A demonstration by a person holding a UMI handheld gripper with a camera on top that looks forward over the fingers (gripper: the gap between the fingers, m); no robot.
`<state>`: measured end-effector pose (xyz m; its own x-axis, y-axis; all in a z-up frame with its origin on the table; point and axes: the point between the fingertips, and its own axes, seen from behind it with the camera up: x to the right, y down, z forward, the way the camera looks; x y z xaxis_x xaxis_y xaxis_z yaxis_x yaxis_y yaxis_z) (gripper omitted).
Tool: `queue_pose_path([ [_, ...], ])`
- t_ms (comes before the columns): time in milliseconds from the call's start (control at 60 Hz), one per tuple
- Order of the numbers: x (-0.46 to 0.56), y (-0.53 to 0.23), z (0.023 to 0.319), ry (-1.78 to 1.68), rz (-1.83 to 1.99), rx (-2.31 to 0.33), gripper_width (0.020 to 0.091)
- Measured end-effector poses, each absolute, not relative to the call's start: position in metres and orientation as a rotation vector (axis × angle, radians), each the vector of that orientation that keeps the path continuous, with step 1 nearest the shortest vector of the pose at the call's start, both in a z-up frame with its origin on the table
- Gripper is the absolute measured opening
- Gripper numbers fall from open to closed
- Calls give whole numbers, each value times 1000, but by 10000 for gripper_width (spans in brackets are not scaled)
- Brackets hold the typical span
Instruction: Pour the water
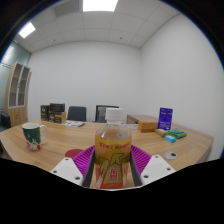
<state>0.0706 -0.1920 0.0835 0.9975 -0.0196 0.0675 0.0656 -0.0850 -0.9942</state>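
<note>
Clamping the bottle (113,155) between both pads (80,157) of the gripper (112,165), we hold it above the table (60,140), and should carry it level toward the mug (33,135) off left, then tip slowly over its rim.

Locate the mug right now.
In the gripper view, the green-and-white mug stands on the wooden table, to the left of and beyond the gripper, whose jaws hold a yellow-labelled bottle.

A bottle (113,153) sits between the tongs (113,168), a mug (33,135) left on the table (70,138).
</note>
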Motion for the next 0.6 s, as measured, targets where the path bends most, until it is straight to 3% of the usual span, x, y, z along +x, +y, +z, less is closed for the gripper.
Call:
queue_pose_path([
  [200, 68, -191, 86, 20, -79, -1602, 461],
  [300, 56, -189, 90, -58, -170, -1611, 451],
  [600, -62, -153, 180, -708, -745, -1374, 452],
])
